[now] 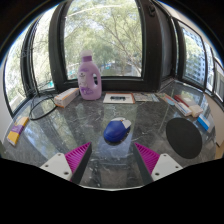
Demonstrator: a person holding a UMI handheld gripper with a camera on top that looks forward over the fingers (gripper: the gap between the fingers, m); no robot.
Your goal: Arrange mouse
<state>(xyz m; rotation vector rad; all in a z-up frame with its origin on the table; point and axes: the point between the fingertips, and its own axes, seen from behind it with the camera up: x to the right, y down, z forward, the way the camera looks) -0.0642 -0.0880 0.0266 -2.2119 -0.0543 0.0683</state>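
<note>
Gripper view across a glossy table point(60, 135) set before a bay of tall windows point(100, 35). The gripper point(113, 158) was released, its two fingers spread wide with the magenta pads point(77, 157) facing inward and nothing pressed between them. The blue mouse point(116, 130) lay on the table just ahead of the fingers, roughly on the line midway between them and apart from both pads; no object stood between the fingertips and the mouse.

Other items are given relative to the mouse. Beyond it and to the left stood a purple detergent bottle point(89, 78), upright, with a pale flat box point(66, 96) just beside the bottle on its left. Directly beyond the mouse, near the window side, lay a small white card or label point(118, 98); its printing could not be read. To the right of the mouse a round black disc point(184, 138) lay flat on the table, and farther right a few small packaged items point(188, 106) sat near the table's border. Well to the left of the mouse a dark cable point(42, 108) curved over the table, with colourful small items point(17, 130) at the far left border.
</note>
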